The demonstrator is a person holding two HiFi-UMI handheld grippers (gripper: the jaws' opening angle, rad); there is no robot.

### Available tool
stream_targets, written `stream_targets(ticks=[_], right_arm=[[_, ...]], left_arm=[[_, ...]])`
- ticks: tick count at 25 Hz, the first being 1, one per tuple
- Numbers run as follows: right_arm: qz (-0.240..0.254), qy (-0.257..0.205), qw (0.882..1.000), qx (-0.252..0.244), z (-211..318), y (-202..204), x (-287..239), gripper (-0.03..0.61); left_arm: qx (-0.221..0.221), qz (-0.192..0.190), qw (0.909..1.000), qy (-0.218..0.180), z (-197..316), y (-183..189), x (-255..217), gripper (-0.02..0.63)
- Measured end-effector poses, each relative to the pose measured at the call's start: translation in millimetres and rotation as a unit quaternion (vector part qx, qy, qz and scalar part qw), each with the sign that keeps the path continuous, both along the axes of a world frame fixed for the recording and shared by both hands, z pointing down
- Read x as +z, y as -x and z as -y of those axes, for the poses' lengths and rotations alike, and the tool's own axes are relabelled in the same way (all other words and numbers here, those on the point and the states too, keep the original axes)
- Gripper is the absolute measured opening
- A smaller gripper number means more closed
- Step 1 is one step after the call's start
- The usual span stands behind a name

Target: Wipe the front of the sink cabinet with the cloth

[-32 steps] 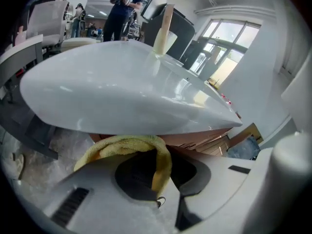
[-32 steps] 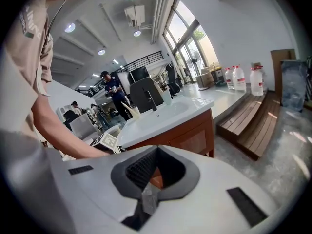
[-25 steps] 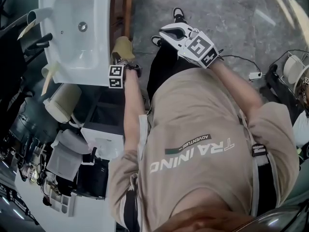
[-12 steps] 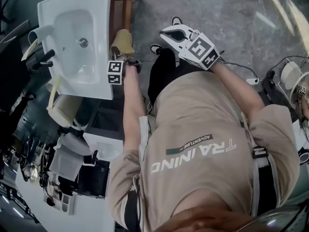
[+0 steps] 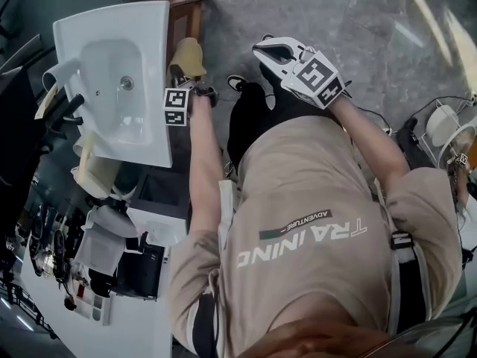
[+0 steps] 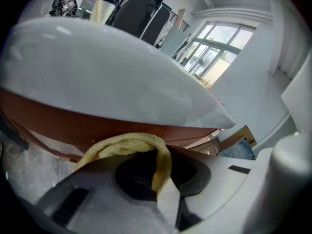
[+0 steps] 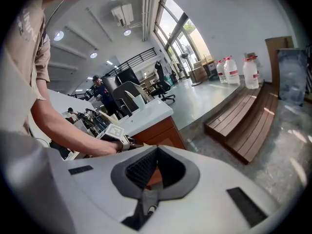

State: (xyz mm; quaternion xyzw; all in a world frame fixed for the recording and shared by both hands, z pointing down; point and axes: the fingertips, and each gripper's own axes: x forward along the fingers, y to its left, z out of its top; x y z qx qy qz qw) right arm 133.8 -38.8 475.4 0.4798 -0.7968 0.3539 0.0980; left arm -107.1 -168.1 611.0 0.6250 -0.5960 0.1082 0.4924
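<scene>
Left tongs [image 6: 161, 172] clamp the cloth [image 6: 127, 143]; right tongs [image 7: 150, 177] closed, empty

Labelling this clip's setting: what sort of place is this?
Probably an open office or lab hall, not a bathroom: a free-standing sink cabinet, office chairs and large water bottles.

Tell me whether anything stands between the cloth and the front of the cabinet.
Nothing visible does. The left gripper is shut on the cloth, which sits right before the wooden cabinet front, under the sink. Whether it touches the wood cannot be told.
</scene>
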Motion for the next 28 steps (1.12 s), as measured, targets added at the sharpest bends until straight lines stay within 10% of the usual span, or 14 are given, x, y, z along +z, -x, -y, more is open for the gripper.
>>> stream_targets(ticks=[19,28], right_arm=[[0.040,0.033,0.997,0.056,4.5,-64.5,33.6,0.012],[0.035,0.035,0.997,0.059,-8.1,-64.7,41.2,0.011]], left_arm=[[0.046,-0.057,0.9958,-0.054,92.0,-160.1,-5.1,0.044],[0.050,-0.104,0.9894,-0.088,94.2,-180.0,-5.8,0.044]])
